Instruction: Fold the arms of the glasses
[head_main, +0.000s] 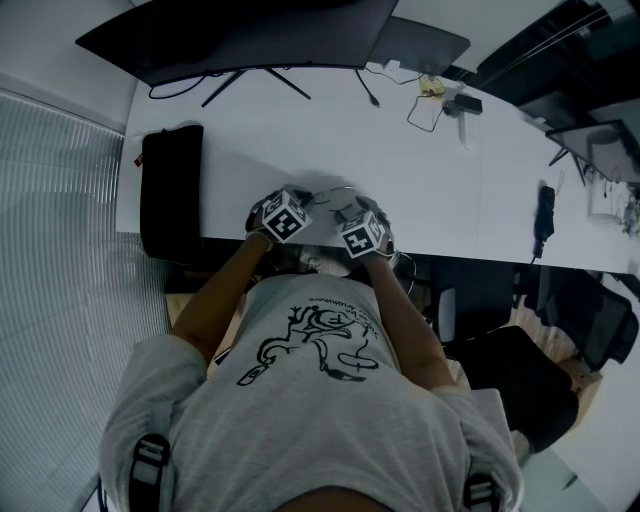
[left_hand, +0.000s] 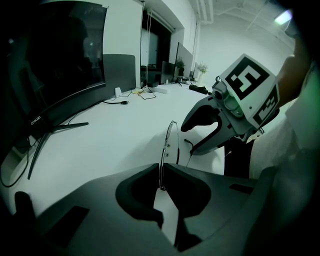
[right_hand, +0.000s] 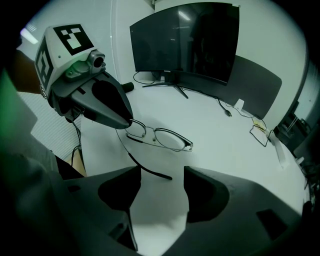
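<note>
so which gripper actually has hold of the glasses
The left gripper: its jaws are pinched on one end of the glasses. The right gripper has its jaws apart, the temple arm tip lying loose between them.

Office: long white desk (head_main: 400, 170), curved monitor (right_hand: 190, 40), more monitors (left_hand: 184, 57) beyond.

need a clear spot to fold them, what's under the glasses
Only bare white tabletop shows under the thin metal-framed glasses. The grey left claw, shut on one end of them, covers what lies beneath that end.
</note>
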